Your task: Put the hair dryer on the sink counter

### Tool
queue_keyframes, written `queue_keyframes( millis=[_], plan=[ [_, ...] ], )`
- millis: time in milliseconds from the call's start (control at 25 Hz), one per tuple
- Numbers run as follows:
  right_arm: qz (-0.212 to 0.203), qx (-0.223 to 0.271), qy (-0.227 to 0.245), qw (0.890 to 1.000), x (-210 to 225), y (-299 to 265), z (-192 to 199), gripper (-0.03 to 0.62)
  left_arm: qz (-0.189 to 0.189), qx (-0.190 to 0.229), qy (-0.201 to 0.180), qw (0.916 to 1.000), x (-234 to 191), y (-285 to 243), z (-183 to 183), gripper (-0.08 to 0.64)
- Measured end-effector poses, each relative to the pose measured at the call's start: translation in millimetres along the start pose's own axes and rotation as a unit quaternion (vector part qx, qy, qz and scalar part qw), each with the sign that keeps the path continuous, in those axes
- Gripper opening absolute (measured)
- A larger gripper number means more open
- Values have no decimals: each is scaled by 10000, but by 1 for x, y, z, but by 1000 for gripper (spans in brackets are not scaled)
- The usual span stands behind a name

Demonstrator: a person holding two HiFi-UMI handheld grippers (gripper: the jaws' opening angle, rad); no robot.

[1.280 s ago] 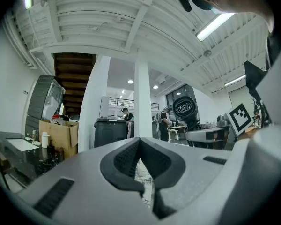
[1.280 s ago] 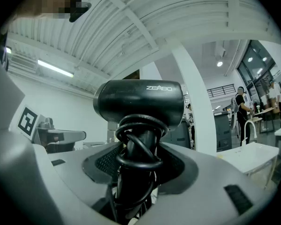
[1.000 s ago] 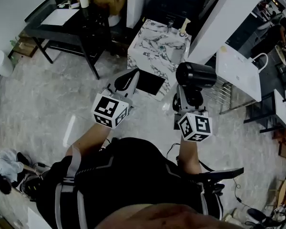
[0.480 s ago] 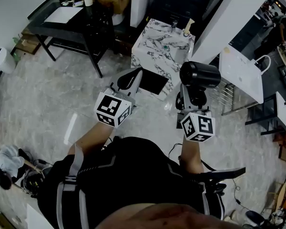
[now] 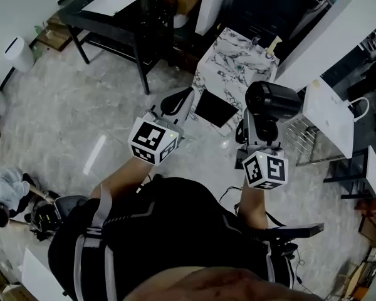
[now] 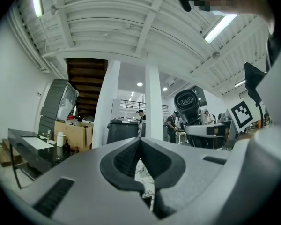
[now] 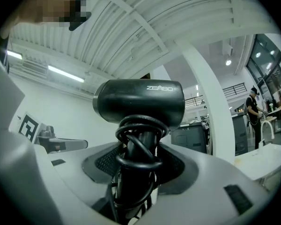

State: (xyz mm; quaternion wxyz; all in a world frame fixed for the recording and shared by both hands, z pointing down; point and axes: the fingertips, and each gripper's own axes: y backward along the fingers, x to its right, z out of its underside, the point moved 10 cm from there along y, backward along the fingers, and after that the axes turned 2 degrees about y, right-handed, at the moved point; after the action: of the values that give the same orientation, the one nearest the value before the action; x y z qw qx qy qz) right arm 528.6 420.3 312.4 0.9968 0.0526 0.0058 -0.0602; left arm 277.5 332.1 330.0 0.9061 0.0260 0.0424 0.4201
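A black hair dryer (image 5: 272, 100) with its cord wound round the handle stands upright in my right gripper (image 5: 258, 125), which is shut on the handle. In the right gripper view the dryer (image 7: 138, 100) rises from between the jaws of the right gripper (image 7: 138, 170), barrel pointing sideways. My left gripper (image 5: 178, 100) is held level beside it, shut and empty; its pads meet in the left gripper view (image 6: 140, 144). The marble sink counter (image 5: 229, 64), with a faucet (image 5: 254, 42), lies ahead of both grippers on the floor below.
A black table (image 5: 122, 21) with a white sheet stands at the upper left. A dark square panel (image 5: 214, 108) leans at the counter's near side. White wall panel (image 5: 329, 33), white board (image 5: 329, 111) and wire rack (image 5: 294, 130) are at the right. Someone crouches at the lower left (image 5: 3, 196).
The head view has shifted: the counter and black table sit further right in the frame. Both grippers hold their pose, the dryer still in the right one.
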Motion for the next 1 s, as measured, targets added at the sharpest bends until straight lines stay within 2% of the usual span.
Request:
queue_keyframes(
  millis=[560,1000],
  plan=[
    [-777,36,-43,9970,-89,-70,6,238,-699,39,-53,9975,-84,67,-6,2],
    [-1320,32,-60,9912,-150,-104,13,238,-1140,98,-80,9934,-124,117,-8,2]
  ],
)
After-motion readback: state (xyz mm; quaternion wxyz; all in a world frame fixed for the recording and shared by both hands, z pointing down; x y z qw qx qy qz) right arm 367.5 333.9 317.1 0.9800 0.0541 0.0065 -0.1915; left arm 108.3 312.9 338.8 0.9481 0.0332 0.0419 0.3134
